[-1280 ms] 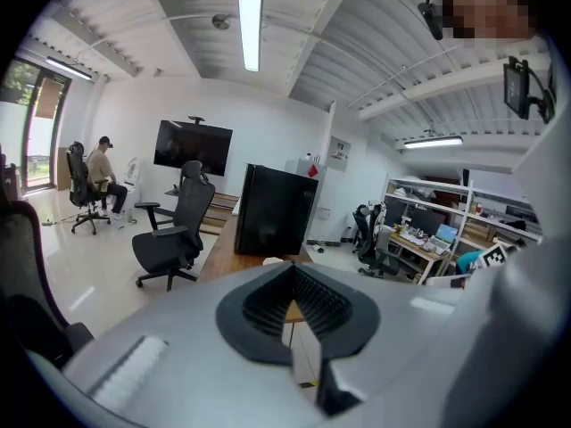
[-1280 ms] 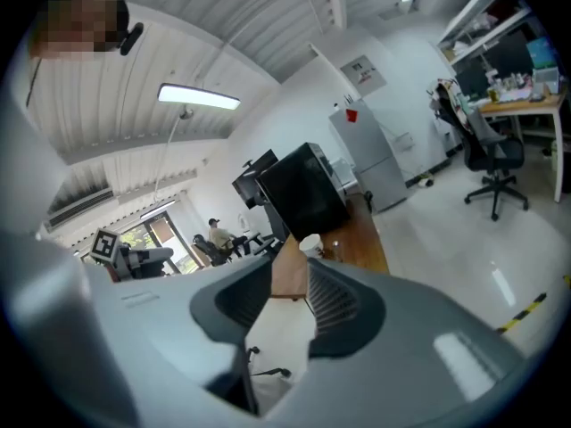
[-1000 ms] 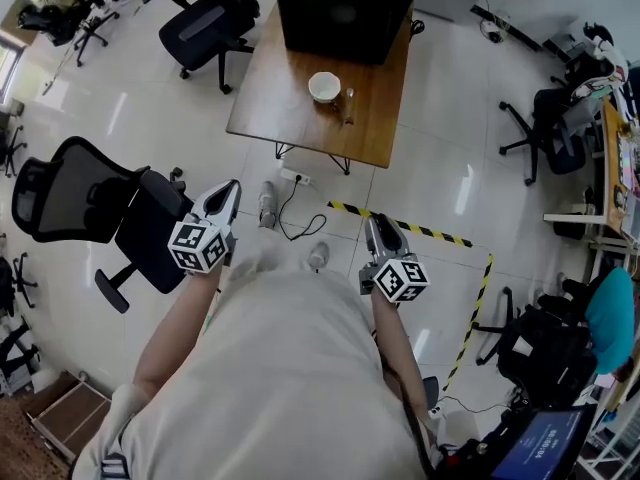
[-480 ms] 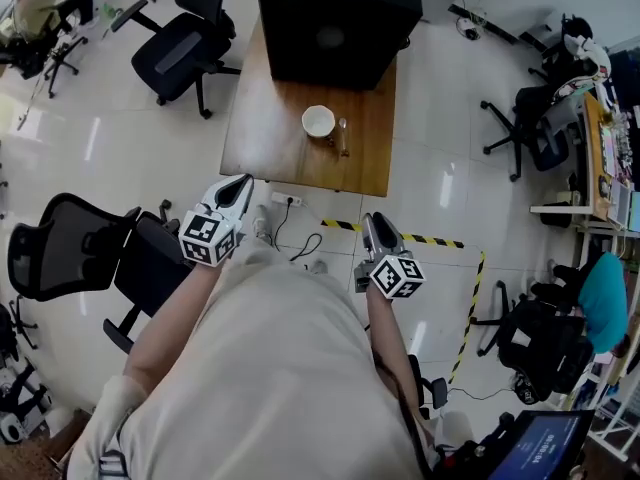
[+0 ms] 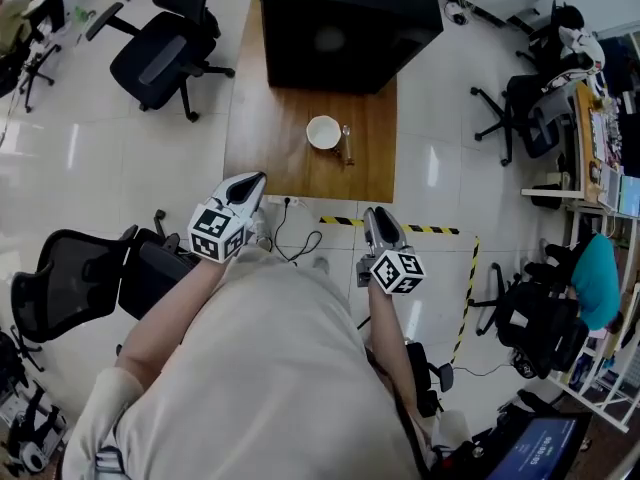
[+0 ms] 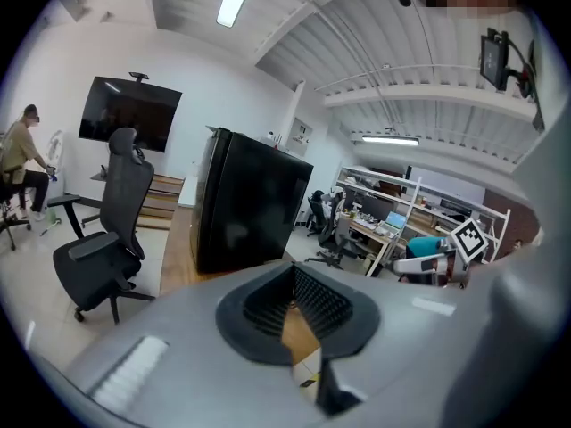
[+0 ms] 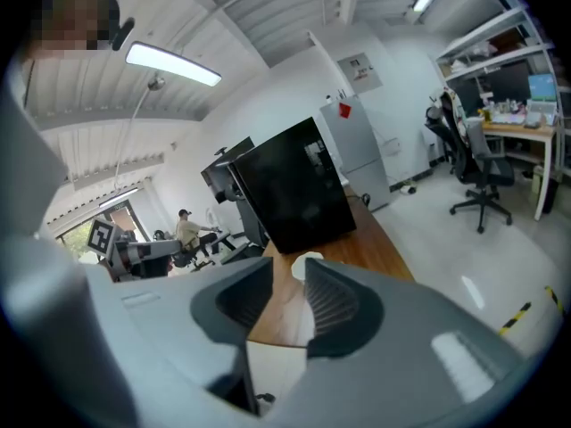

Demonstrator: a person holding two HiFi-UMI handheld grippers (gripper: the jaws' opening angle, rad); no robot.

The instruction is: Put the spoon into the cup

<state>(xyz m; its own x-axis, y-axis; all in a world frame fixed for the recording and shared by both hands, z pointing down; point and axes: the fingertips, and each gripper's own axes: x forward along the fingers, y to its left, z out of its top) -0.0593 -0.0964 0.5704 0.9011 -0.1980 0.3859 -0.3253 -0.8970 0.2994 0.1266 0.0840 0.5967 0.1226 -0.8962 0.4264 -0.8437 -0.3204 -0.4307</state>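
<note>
Head view: I count one wooden worktop [image 5: 262,158] carrying one white cup [image 5: 323,132], one spoon [image 5: 346,144] lying flat just right of it, outside the cup, and one big black box [image 5: 345,18] behind. My two grippers hang short of the near edge, left gripper [image 5: 256,181] and right gripper [image 5: 372,215]. Left gripper view: pads meeting at the tips, nothing pinched, and one black chair [image 6: 107,239] to the left. Right gripper view: jaws closing to a narrow slit, empty, with the cup showing beyond the tips.
</note>
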